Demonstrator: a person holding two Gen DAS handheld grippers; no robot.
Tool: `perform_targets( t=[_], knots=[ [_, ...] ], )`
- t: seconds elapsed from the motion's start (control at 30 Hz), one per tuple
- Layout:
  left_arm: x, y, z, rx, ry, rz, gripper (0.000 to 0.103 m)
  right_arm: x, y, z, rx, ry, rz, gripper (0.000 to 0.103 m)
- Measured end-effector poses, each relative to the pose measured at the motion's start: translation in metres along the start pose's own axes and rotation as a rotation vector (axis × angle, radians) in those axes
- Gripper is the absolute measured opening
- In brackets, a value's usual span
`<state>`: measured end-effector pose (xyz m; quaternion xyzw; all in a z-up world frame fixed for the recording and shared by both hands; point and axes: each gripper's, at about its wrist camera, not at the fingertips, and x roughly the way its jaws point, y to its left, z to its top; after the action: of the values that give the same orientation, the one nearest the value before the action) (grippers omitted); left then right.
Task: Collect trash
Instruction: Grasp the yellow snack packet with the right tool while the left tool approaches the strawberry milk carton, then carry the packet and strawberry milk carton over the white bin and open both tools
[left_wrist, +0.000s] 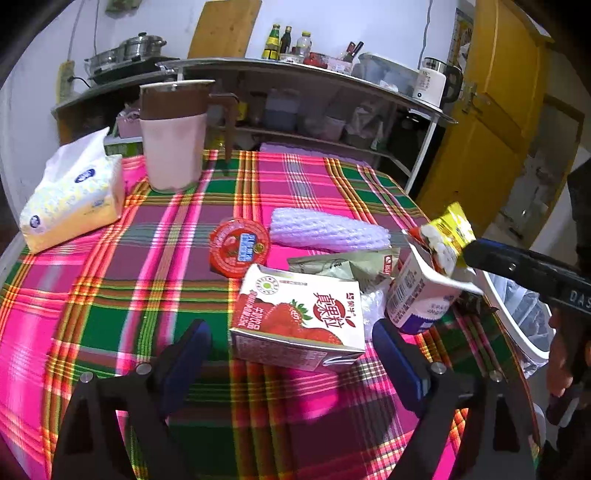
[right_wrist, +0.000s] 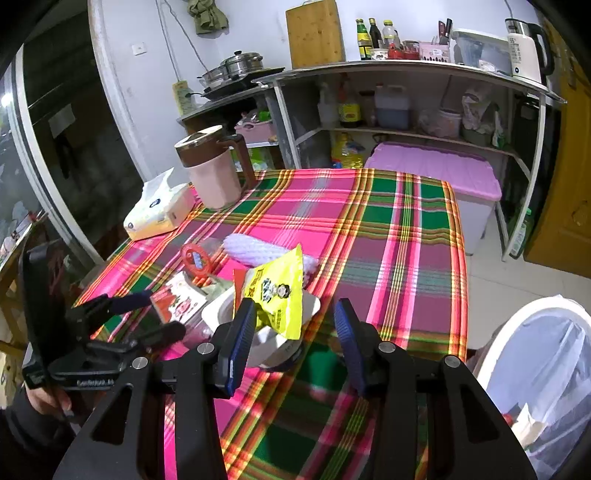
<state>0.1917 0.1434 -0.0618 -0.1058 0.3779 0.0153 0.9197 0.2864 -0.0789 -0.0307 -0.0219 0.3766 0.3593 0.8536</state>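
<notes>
Plaid tablecloth (left_wrist: 110, 288), pink/green, is the reference for everything. Left gripper (left_wrist: 291, 354) hovers low over its near edge, jaws wide, nothing held; strawberry milk carton (left_wrist: 299, 317) lies flat on the cloth just ahead, between the fingertips' line and slightly right of centre. Right gripper (right_wrist: 295, 332) also spread wide, empty; white open-top carton (right_wrist: 258, 321) stands on the cloth right in front of its left finger, with a yellow snack wrapper (right_wrist: 279, 295) sticking up out of it. Can't tell if the finger touches the carton. White bin (right_wrist: 535, 369) with clear liner sits off the cloth's right edge, beside the right gripper. Mid-cloth, beyond the cartons: red jelly cup (left_wrist: 238, 245), foam fruit sleeve (left_wrist: 328, 230), crumpled grey-green packet (left_wrist: 340, 264). Far-left corner: tissue pack (left_wrist: 72, 199), pink jug (left_wrist: 173, 136).
</notes>
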Motion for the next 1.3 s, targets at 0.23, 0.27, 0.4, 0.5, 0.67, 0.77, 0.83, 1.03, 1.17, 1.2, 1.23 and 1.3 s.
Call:
perform_targets(
  t=[0.23,0.27,0.4,0.5,0.67,0.77,0.83,1.03,1.17,1.2,1.23,1.3],
  knots=[
    [0.011,0.000,0.004,-0.022,0.031,-0.020,0.088,0.005,0.006,0.006,-0.031,-0.005,-0.014,0.045],
    [0.012,0.001,0.003,-0.027,0.034,-0.021,0.088,0.005,0.007,0.005,-0.035,-0.005,-0.014,0.045],
    [0.015,0.003,0.003,-0.045,0.042,-0.025,0.084,0.004,0.007,0.005,-0.038,-0.009,-0.020,0.025],
    [0.016,0.004,0.002,-0.048,0.052,-0.026,0.079,0.005,0.009,0.005,-0.045,-0.010,-0.021,0.016],
    [0.017,0.004,0.002,-0.053,0.050,-0.027,0.078,0.000,0.013,0.004,-0.056,-0.027,-0.026,0.003],
    [0.017,0.005,0.002,-0.063,0.046,-0.031,0.078,-0.004,0.016,0.004,-0.063,-0.037,-0.021,0.002],
    [0.015,0.006,0.001,-0.069,0.039,-0.034,0.078,-0.008,0.018,0.003,-0.065,-0.050,-0.021,0.001],
    [0.006,0.003,-0.001,-0.067,0.008,-0.034,0.078,-0.019,0.022,0.004,-0.073,-0.077,-0.014,0.001],
    [0.000,-0.001,-0.002,-0.060,-0.004,-0.036,0.077,-0.027,0.025,0.004,-0.080,-0.090,-0.011,0.000],
    [-0.002,-0.002,-0.002,-0.059,-0.008,-0.036,0.077,-0.028,0.025,0.004,-0.080,-0.093,-0.009,0.000],
    [-0.004,-0.003,-0.003,-0.059,-0.011,-0.035,0.077,-0.031,0.026,0.004,-0.080,-0.097,-0.008,0.000],
    [-0.009,-0.005,-0.004,-0.058,-0.019,-0.036,0.077,-0.036,0.027,0.004,-0.082,-0.105,-0.005,0.000]
  ],
)
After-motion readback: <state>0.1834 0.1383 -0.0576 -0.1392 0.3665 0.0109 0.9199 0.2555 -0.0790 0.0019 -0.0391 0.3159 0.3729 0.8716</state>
